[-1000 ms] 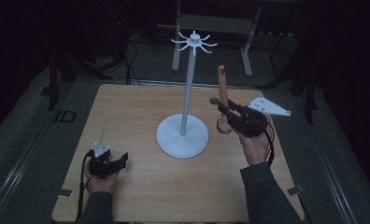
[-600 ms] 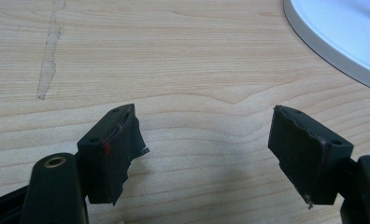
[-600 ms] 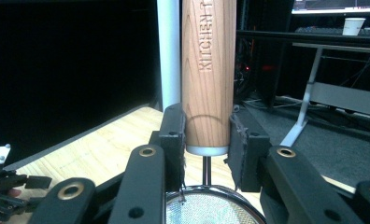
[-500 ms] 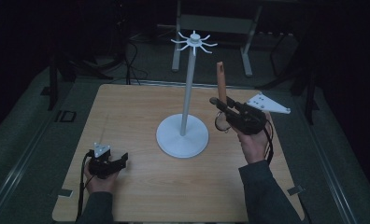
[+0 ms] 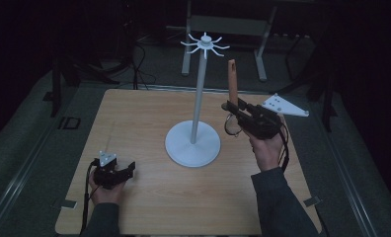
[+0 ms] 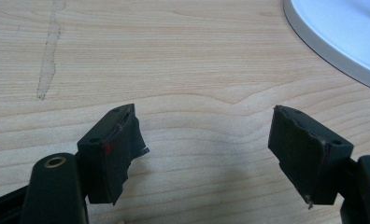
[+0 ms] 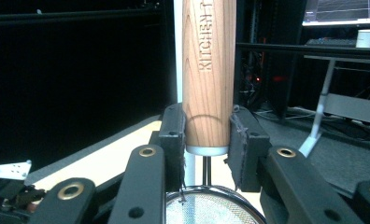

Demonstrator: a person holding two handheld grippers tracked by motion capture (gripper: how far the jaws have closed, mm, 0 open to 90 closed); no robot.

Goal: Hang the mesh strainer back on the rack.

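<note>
A white hook stand rises from the table's middle, its ring of hooks at the top. My right gripper is raised to the right of the pole and shut on the wooden handle of a small metal strainer. The handle points straight up and the mesh ring hangs below the jaws. In the right gripper view the handle sits clamped between the pads, above the mesh. My left gripper rests on the table at the front left, open, with bare wood between its jaws.
The stand's base lies to the upper right of the left gripper. The wooden table ends close behind the stand. A metal frame and cables lie on the dark floor beyond it.
The right gripper has drifted very slightly toward the stand's pole with the strainer still in it. The left gripper has not moved.
</note>
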